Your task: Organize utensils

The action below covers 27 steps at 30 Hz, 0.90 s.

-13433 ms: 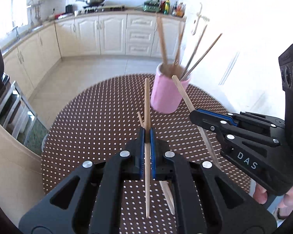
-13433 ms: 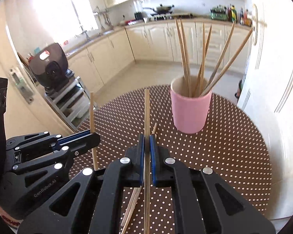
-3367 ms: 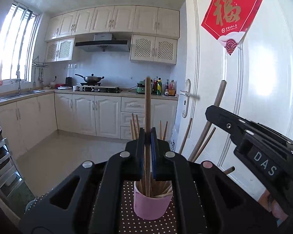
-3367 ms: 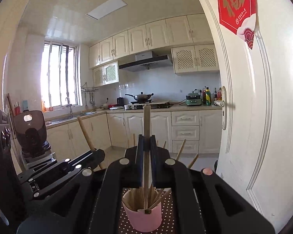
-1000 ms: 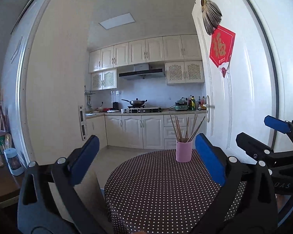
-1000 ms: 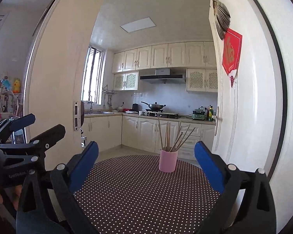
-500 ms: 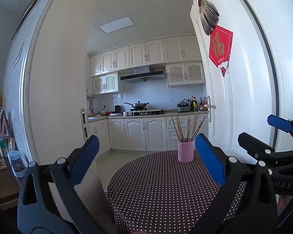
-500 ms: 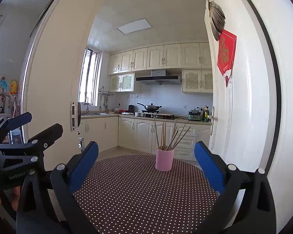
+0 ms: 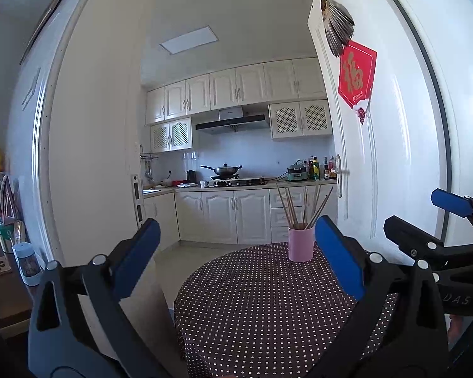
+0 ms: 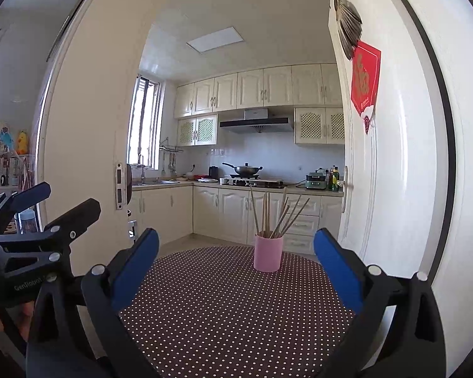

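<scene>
A pink cup [image 9: 300, 247] holding several wooden chopsticks [image 9: 291, 206] stands upright at the far side of a round table with a brown polka-dot cloth [image 9: 261, 308]. It also shows in the right wrist view [image 10: 268, 256], with its chopsticks [image 10: 269, 215] on the same table [image 10: 230, 315]. My left gripper [image 9: 236, 252] is open and empty, held back from the table's near edge. My right gripper [image 10: 236, 255] is open and empty too. Each gripper shows in the other's view: the right one [image 9: 425, 220] and the left one [image 10: 44, 201].
An open white door [image 9: 394, 126] with a red paper decoration [image 9: 356, 78] stands close on the right of the table. A white door frame [image 9: 88, 157] is on the left. Kitchen cabinets and a stove lie beyond. A side table with bottles [image 9: 25, 261] is at far left.
Both grippers, shut on chopsticks over the cup 3.4 s ago, have let them go into the cup, opened and pulled well back. In the last second the views shifted only slightly.
</scene>
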Tool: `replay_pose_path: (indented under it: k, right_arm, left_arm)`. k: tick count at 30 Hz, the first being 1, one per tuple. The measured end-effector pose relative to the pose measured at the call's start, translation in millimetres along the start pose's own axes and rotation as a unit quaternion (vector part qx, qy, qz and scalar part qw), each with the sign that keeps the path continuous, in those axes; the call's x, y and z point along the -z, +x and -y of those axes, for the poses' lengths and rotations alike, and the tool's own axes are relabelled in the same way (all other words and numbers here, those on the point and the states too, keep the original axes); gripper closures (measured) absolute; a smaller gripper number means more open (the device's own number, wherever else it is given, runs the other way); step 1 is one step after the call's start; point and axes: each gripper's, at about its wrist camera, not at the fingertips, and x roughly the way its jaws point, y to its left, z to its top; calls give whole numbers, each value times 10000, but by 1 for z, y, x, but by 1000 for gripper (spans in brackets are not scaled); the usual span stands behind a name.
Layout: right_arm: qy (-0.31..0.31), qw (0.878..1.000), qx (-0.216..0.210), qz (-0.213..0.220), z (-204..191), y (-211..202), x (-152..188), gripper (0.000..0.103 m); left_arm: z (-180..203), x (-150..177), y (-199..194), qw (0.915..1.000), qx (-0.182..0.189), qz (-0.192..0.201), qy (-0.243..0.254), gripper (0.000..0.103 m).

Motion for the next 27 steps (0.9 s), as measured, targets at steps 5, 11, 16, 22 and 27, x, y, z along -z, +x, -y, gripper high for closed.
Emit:
replay_pose_path:
  k: [5, 11, 16, 22, 27]
  right_arm:
    - [-11, 10000, 31, 18, -1, -1, 0, 8]
    - [-14, 10000, 41, 2, 0, -2, 0, 8]
    - [-16, 10000, 37, 7, 0, -2, 1, 8]
    - [-12, 10000, 38, -6, 0, -2, 2, 8]
    - [10, 10000, 31, -37, 1, 0, 2, 8]
  left_arm:
    - [1, 0, -1, 10000, 5, 25, -20, 6]
    - [1, 0, -2, 10000, -11, 38, -25, 7]
    - [2, 0, -3, 10000, -33, 49, -16, 6]
    - [3, 0, -2, 10000, -49, 31, -19, 7]
    - [5, 0, 0, 10000, -66, 21, -3, 6]
